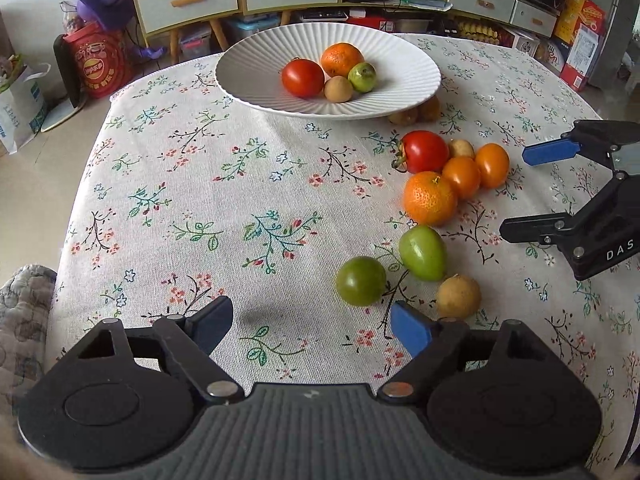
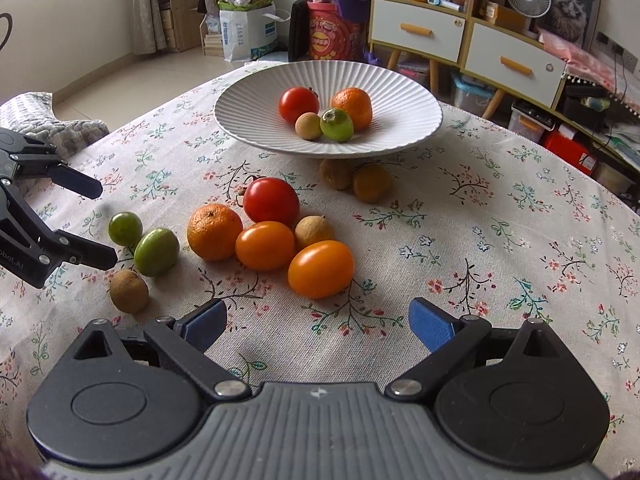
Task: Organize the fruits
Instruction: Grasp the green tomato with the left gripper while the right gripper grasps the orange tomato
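a: fruit sat in two lots on the table (image 1: 240,168). what was biggest?

b: the table itself, under a flowered cloth. then the plate (image 1: 256,60), white and ribbed, at the far side. it held a red tomato (image 1: 302,77), a tangerine (image 1: 342,58), a green fruit (image 1: 362,77) and a small tan one (image 1: 338,89), all bunched together.

a: and the claws?

b: left gripper (image 1: 310,326) hung low over the cloth, jaws apart, nothing between them. right gripper (image 2: 318,322) the same: jaws wide, bare cloth between the pads.

a: loose fruit?

b: a cluster lay between plate and grippers. a second tangerine (image 2: 214,232) touched a second tomato (image 2: 271,201); two orange tomatoes (image 2: 321,268) lay against them, with a tan fruit (image 2: 314,231) tucked among them.

a: smaller bits?

b: two green fruits (image 2: 156,252) touched each other just beside the left gripper's fingertips. another tan fruit (image 2: 129,291) lay near them. two brown ones (image 2: 372,182) sat half under the plate's rim, side by side.
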Tool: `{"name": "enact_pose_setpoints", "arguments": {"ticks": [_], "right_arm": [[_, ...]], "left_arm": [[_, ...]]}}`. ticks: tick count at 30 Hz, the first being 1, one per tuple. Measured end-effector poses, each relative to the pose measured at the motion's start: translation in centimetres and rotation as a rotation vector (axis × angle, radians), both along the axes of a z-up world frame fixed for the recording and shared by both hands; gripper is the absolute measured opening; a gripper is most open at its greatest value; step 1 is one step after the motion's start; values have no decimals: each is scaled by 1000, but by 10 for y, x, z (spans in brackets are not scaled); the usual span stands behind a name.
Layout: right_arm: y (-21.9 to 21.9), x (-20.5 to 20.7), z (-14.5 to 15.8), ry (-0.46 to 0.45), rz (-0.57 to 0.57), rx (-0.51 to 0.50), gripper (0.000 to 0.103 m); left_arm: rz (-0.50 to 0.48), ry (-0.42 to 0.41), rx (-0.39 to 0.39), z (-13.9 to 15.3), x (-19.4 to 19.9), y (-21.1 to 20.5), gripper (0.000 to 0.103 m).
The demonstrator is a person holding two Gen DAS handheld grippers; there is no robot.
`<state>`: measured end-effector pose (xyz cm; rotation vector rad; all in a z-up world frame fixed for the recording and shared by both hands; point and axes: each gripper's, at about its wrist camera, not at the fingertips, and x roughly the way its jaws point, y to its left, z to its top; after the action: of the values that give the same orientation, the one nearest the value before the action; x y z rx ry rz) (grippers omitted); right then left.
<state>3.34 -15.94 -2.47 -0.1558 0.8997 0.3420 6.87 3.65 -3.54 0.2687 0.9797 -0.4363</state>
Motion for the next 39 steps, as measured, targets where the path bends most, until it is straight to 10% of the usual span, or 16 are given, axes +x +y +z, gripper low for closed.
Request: {"name": "enact_pose_setpoints", "arguments": {"ticks": [11,28,39], "right_arm": [[0,2,-4,-20,-4,-1,93],[0,9,3,-50,-27,12,49],[-1,11,5,-47,-30,27,41]], "left_arm": [[-39,-24,-48,-2,-3,0,68],[-49,-36,-91,2,-5,-3,21],[-27,-43,-105,4,-4,-3,18]]}}
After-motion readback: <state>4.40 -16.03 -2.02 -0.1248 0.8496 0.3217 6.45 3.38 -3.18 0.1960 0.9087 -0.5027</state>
